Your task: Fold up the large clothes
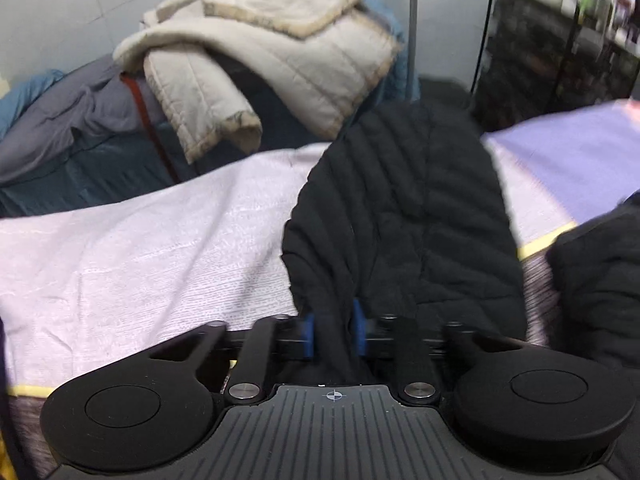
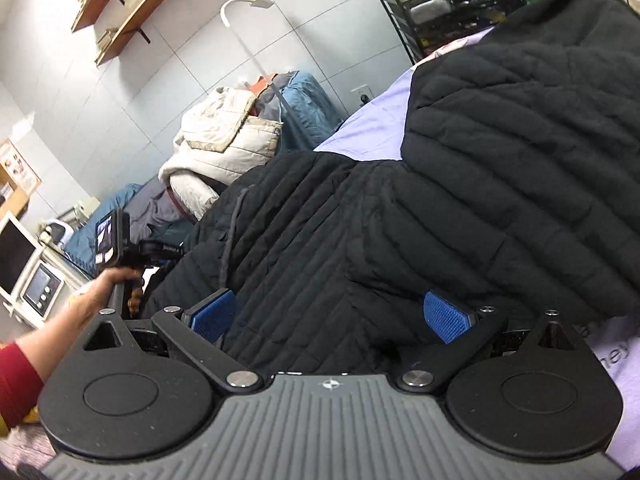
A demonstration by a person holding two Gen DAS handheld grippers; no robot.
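Note:
A black quilted jacket point(image 1: 404, 216) lies on the lilac sheet point(image 1: 152, 248) of the bed. My left gripper point(image 1: 335, 334) is shut on a fold of the jacket, the fabric pinched between its blue pads, and lifts it off the sheet. In the right wrist view the jacket point(image 2: 460, 184) fills the middle and right. My right gripper point(image 2: 330, 316) is open, its blue pads point(image 2: 212, 316) wide apart on either side of the jacket's bulk. The left hand-held gripper point(image 2: 116, 244) shows at the left, held by a hand.
A cream quilted coat point(image 1: 276, 60) tops a pile of blue and grey clothes point(image 1: 72, 136) at the back. A black wire rack point(image 1: 560, 40) stands at the right. Shelves point(image 2: 120, 8), a white lamp point(image 2: 248, 12) and a monitor point(image 2: 16, 256) line the wall.

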